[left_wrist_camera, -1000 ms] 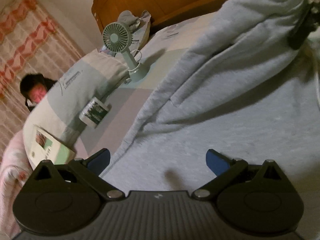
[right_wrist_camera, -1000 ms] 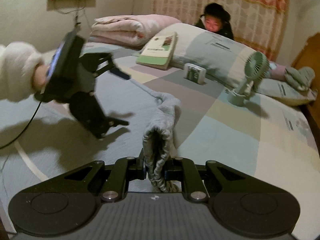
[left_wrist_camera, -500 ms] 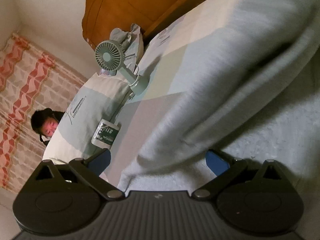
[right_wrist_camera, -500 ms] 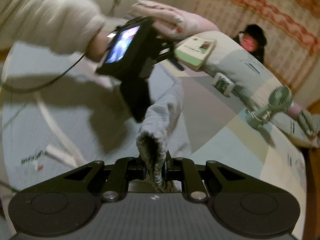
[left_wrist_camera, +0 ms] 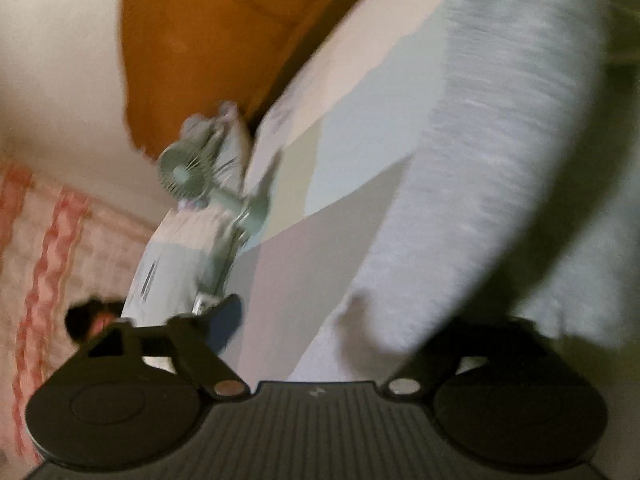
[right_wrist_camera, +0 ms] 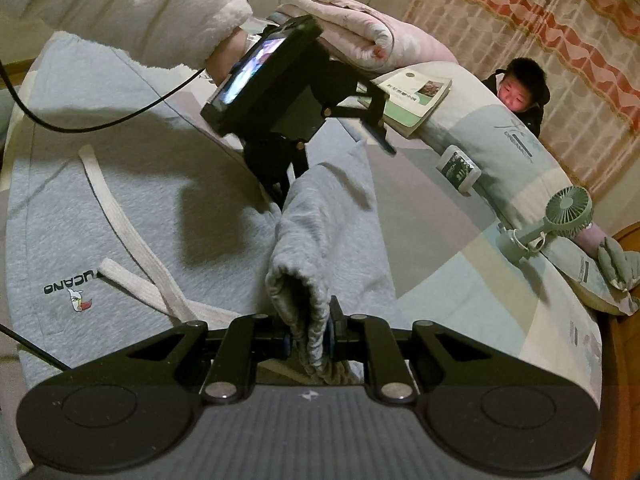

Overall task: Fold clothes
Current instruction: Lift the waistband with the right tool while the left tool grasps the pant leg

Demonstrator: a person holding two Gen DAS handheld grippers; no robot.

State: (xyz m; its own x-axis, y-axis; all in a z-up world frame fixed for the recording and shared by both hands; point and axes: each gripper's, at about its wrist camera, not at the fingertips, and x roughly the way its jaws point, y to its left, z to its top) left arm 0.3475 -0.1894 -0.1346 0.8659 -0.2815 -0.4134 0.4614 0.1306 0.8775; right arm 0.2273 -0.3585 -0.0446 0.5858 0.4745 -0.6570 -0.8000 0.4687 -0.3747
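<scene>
Grey sweatpants (right_wrist_camera: 120, 208) with a white drawstring (right_wrist_camera: 132, 256) lie flat on the bed. My right gripper (right_wrist_camera: 310, 340) is shut on the ribbed cuff (right_wrist_camera: 296, 292) of one trouser leg (right_wrist_camera: 332, 208), which rises folded back over the pants. The left gripper (right_wrist_camera: 332, 160), held by a hand in a fluffy white sleeve (right_wrist_camera: 140, 12), straddles that leg farther along. In the blurred left wrist view the leg (left_wrist_camera: 480, 160) runs between the left gripper's (left_wrist_camera: 348, 332) closing jaws. Its left finger (left_wrist_camera: 224, 320) stands off the cloth; the right one is mostly hidden behind it.
A green desk fan (right_wrist_camera: 560, 212) stands by the long pillow (right_wrist_camera: 500, 140), with a small box (right_wrist_camera: 460, 168) and a book (right_wrist_camera: 416, 96) nearby. A folded pink quilt (right_wrist_camera: 360, 28) lies behind. A person (right_wrist_camera: 516, 96) sits beyond the bed. A wooden headboard (left_wrist_camera: 208, 40) borders it.
The left gripper rolled and sank onto the trouser leg, its jaws narrowing around it. The right gripper swung across the pants with the cuff held, then stayed put.
</scene>
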